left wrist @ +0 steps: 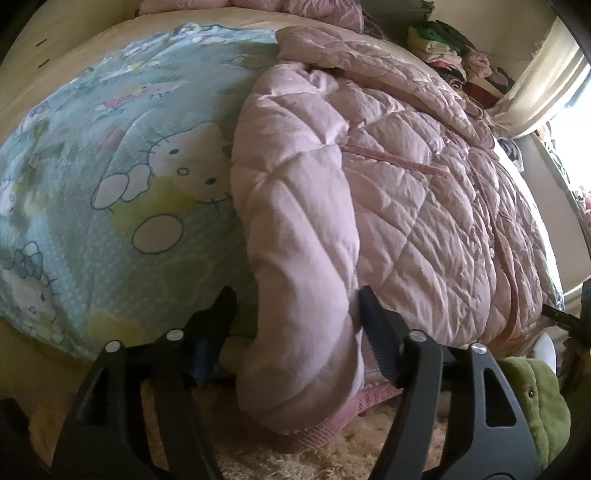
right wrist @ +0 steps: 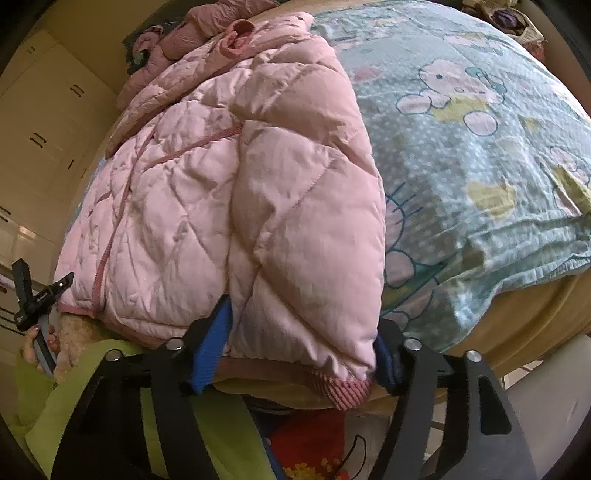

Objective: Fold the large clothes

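A pink quilted puffer jacket lies spread on a bed covered by a pale blue cartoon-cat blanket. In the left wrist view one sleeve hangs over the bed's near edge and passes between my left gripper's open fingers. In the right wrist view the jacket lies left of the blanket. Its other sleeve, with a ribbed cuff, sits between my right gripper's wide-apart blue-padded fingers. The left gripper also shows at the far left of the right wrist view.
A pile of clothes sits at the far side by a bright window. A fluffy cream rug and a green garment lie below the bed edge. Cream cupboards stand at left; more pink clothing lies beyond the jacket.
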Demonstrator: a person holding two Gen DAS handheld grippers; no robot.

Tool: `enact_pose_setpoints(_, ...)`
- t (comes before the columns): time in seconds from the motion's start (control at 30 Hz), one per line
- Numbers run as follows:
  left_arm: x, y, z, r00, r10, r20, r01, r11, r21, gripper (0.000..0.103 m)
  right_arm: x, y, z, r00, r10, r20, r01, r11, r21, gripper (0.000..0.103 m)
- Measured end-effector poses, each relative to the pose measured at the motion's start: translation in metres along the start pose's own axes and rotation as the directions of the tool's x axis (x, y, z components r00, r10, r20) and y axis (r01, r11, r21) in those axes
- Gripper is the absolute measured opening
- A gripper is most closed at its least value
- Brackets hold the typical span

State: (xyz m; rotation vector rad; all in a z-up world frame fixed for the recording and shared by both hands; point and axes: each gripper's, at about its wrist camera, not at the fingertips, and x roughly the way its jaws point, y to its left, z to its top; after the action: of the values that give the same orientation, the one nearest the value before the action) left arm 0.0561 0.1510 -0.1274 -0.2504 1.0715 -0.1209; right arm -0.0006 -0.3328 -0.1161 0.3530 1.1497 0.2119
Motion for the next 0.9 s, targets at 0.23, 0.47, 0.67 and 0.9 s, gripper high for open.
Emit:
enact_pose_setpoints(0.23, 0.003, -0.002, -0.004, 1.000, -0.013, -0.024, 0.013, 1.000, 0.003, 0.057, -0.020, 0.006, 0.007, 0.998, 0.054, 0.039, -0.054, 0.998, -0.015, 0.037)
enact_pose_setpoints(0.47, 0.002, -0.010, -0.010, 0.998, -0.048, -0.038, 0.049, 0.998, 0.031, 0.040, 0.000, -0.007, -0.001, 0.999, 0.041, -0.019, -0.041, 0.999, 0.018, 0.052)
enact_pose_setpoints(0.67, 0.001, -0.014, -0.013, 0.999, -0.035, -0.030, 0.037, 0.998, 0.046, 0.035, 0.004, -0.006, -0.003, 0.999, 0.044, -0.019, -0.044, 0.999, 0.012, 0.054)
enact_pose_setpoints(0.9, -0.009, -0.020, -0.010, 0.999, -0.045, 0.010, 0.044, 0.997, 0.057, 0.015, -0.013, 0.013, -0.001, 0.996, 0.064, 0.057, -0.059, 0.995, -0.080, 0.019)
